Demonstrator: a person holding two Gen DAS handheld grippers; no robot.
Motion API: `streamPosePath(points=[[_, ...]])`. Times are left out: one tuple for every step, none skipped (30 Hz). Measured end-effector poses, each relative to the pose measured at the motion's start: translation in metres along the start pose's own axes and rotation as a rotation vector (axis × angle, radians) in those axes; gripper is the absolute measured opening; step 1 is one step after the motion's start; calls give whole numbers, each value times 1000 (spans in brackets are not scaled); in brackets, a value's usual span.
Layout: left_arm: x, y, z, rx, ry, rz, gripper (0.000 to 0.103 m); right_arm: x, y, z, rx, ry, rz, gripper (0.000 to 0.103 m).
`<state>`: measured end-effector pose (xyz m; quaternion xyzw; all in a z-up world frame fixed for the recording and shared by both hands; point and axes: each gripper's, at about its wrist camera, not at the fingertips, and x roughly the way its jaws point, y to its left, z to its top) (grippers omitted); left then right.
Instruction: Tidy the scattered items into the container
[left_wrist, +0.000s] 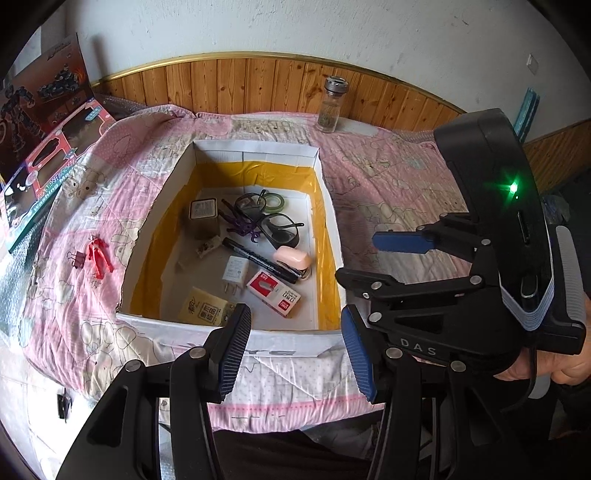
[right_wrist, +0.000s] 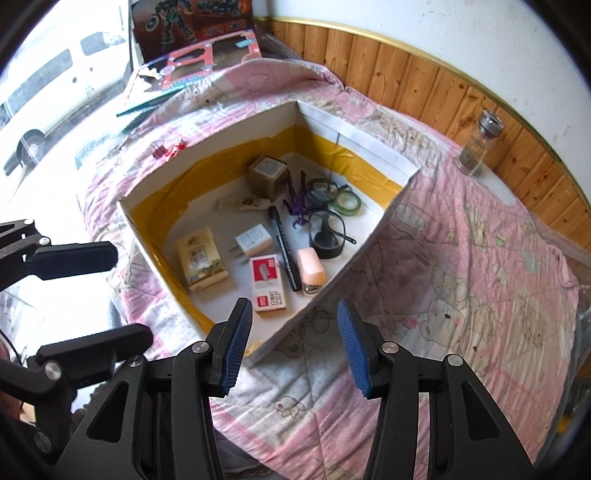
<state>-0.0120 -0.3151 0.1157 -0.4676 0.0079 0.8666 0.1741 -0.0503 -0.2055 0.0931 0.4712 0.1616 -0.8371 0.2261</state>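
Note:
A white cardboard box (left_wrist: 258, 149) (right_wrist: 221, 147) lined with yellow tape lies on the pink quilt. Inside it are a staples box (left_wrist: 273, 293), a pink stapler (left_wrist: 293, 258), a black marker (left_wrist: 262, 258), a white charger (left_wrist: 234, 273), glasses (left_wrist: 273, 221) and several other small items. Left of the box, on the quilt, lie a red binder clip (left_wrist: 75, 258) (right_wrist: 159, 150) and a red toy figure (left_wrist: 99, 256) (right_wrist: 177, 148). My left gripper (left_wrist: 295, 354) (right_wrist: 92, 302) hangs open and empty over the box's near wall. My right gripper (right_wrist: 295, 347) (left_wrist: 380, 260) is open and empty at the box's right corner.
A glass jar (left_wrist: 330, 105) (right_wrist: 476, 147) with a metal lid stands upright behind the box near the wood-panelled wall. Toy boxes (left_wrist: 55, 147) lean at the far left by a window. A hand (left_wrist: 554, 369) holds the right gripper's handle. The quilt (right_wrist: 461, 295) spreads to the right.

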Motion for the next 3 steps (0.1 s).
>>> streamPosePath(points=[[-1,-1,0,1,-2,4,52,-1,1,0,-4,-6,-3,51],[-2,0,0,1,-5,9,52,-3,2,0,-7,-10,-5,51],[-2,0,-1,1,-6,10,52,-4,3,0,-10,-12,-6,51]])
